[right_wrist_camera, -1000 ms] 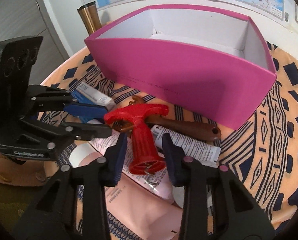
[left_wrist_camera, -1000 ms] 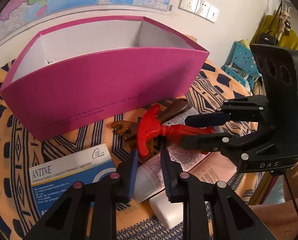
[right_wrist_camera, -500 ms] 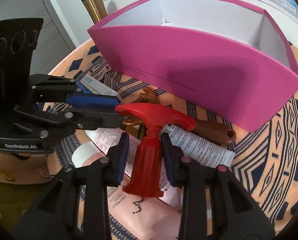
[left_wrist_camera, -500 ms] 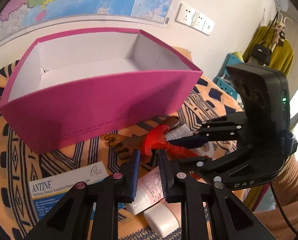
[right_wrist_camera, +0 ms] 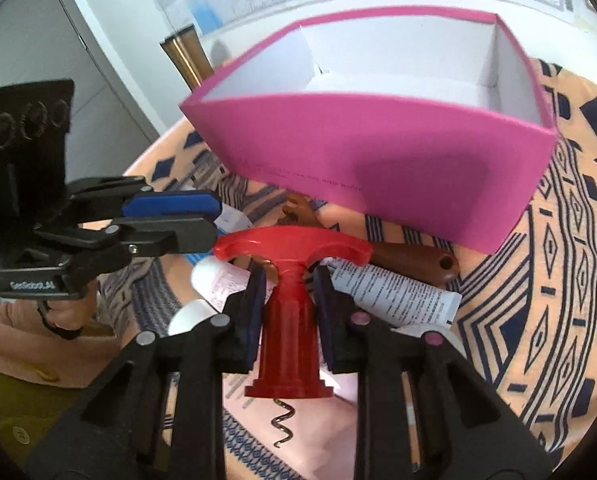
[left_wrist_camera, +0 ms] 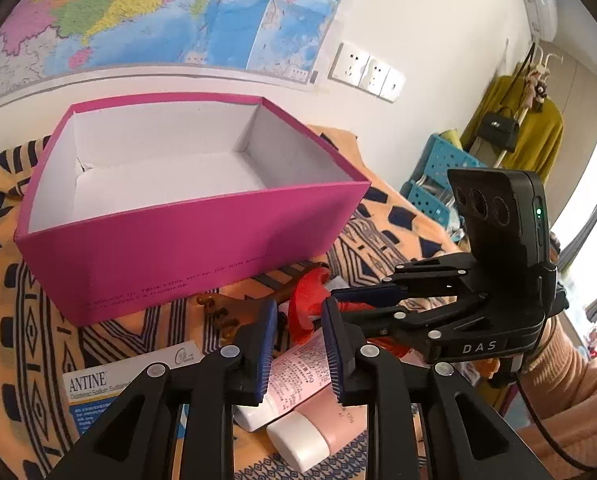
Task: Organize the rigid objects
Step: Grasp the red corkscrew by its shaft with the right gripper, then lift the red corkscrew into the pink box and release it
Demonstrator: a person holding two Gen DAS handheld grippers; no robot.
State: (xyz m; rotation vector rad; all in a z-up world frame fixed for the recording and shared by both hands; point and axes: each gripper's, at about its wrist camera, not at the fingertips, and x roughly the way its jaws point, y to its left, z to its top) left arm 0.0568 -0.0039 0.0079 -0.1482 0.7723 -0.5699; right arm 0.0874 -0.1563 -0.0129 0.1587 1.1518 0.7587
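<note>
Patterned worktop [right_wrist_camera: 558, 264]: right tongs [right_wrist_camera: 288, 308] closing on the red corkscrew [right_wrist_camera: 290, 320], now lifted; left tongs [left_wrist_camera: 298, 348] pressed together, empty; pink box [left_wrist_camera: 202, 240] awaits.

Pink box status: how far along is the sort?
Done: nothing; the pink box looks empty. In hand: the right gripper is closing on the red corkscrew, lifted off the cloth. The left gripper is shut and holds nothing. Left: the corkscrew, brown-handled tool, Antine carton and the tubes, including the pink tube, all outside the box.
</note>
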